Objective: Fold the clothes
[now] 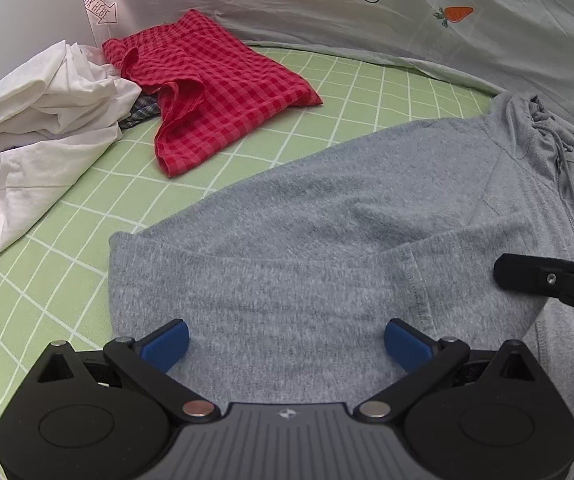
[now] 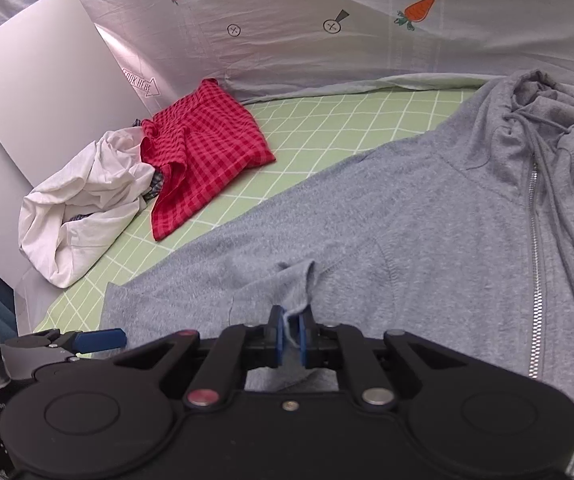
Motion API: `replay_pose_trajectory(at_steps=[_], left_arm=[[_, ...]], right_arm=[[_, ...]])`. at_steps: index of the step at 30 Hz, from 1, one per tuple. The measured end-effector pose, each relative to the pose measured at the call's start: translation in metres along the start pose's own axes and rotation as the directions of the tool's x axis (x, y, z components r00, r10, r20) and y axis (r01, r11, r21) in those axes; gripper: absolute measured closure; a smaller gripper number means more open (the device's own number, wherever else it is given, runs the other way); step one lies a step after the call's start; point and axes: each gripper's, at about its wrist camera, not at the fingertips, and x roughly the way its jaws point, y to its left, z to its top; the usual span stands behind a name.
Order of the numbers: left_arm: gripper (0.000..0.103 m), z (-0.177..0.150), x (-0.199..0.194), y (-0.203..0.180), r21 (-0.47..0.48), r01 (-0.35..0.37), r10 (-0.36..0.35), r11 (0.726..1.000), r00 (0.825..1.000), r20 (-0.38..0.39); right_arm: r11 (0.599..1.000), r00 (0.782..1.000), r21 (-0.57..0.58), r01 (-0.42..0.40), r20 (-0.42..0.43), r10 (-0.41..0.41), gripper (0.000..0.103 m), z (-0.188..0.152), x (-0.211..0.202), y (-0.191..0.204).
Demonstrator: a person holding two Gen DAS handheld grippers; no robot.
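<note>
Pinching a raised tuft of the grey hoodie (image 2: 407, 208) spread zipper-up on the green checked bed (image 2: 327, 128), right tongs (image 2: 290, 338) clenched likely to drag a fold, left tongs (image 1: 287, 344) gaping above its fabric.

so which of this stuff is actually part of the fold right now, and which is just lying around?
In the job:
- grey hoodie, spread on the green grid mat
- right gripper, shut on a pinch of hoodie fabric
- left gripper, open over the hoodie

Lying about:
- red checked cloth
- white garment, crumpled
- carrot-print sheet behind
</note>
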Motion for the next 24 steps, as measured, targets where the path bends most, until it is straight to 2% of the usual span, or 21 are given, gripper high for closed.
replay_pose_trajectory(at_steps=[4, 7, 10, 13, 17, 18, 20, 21, 22, 23, 24], left_arm=[[0.0, 0.011, -0.018, -0.009, 0.017, 0.012, -0.014, 1.0, 0.996, 0.083], [0.0, 0.016, -0.028, -0.02, 0.043, 0.02, -0.025, 0.999, 0.992, 0.123], [0.0, 0.009, -0.031, -0.037, 0.109, 0.022, -0.036, 0.994, 0.992, 0.121], [0.0, -0.002, -0.033, -0.052, 0.18, 0.022, -0.041, 0.983, 0.994, 0.101], [0.0, -0.02, -0.035, -0.071, 0.282, 0.01, -0.031, 0.959, 0.997, 0.069], [0.0, -0.023, -0.034, -0.073, 0.29, 0.009, -0.028, 0.957, 0.998, 0.059], [0.0, -0.024, -0.031, -0.077, 0.288, 0.009, -0.022, 0.958, 0.999, 0.04], [0.0, -0.023, -0.029, -0.077, 0.277, 0.01, -0.02, 0.961, 0.999, 0.032], [0.0, -0.022, -0.028, -0.078, 0.265, 0.008, -0.016, 0.964, 0.999, 0.029], [0.0, -0.02, -0.026, -0.079, 0.256, 0.005, -0.013, 0.967, 1.0, 0.028], [0.0, -0.018, -0.024, -0.08, 0.247, 0.005, -0.013, 0.969, 1.0, 0.028]], right_arm=[[0.993, 0.989, 0.063, 0.103, 0.099, -0.109, 0.095, 0.012, -0.029, -0.027], [0.97, 0.962, 0.154, 0.19, 0.166, -0.215, 0.095, 0.017, -0.057, -0.062], [0.928, 0.918, 0.257, 0.269, 0.225, -0.328, 0.095, 0.019, -0.092, -0.098], [0.868, 0.849, 0.358, 0.343, 0.277, -0.45, 0.095, 0.016, -0.135, -0.135], [0.801, 0.804, 0.416, 0.432, 0.225, -0.55, 0.094, -0.007, -0.16, -0.165], [0.782, 0.792, 0.429, 0.453, 0.21, -0.574, 0.09, -0.013, -0.166, -0.172], [0.742, 0.764, 0.454, 0.494, 0.18, -0.619, 0.074, -0.024, -0.178, -0.187], [0.721, 0.75, 0.465, 0.514, 0.165, -0.641, 0.053, -0.03, -0.184, -0.194], [0.699, 0.734, 0.477, 0.533, 0.149, -0.662, 0.039, -0.036, -0.19, -0.202], [0.676, 0.719, 0.487, 0.552, 0.133, -0.682, 0.034, -0.041, -0.196, -0.209], [0.653, 0.702, 0.498, 0.57, 0.117, -0.702, 0.024, -0.047, -0.202, -0.217]])
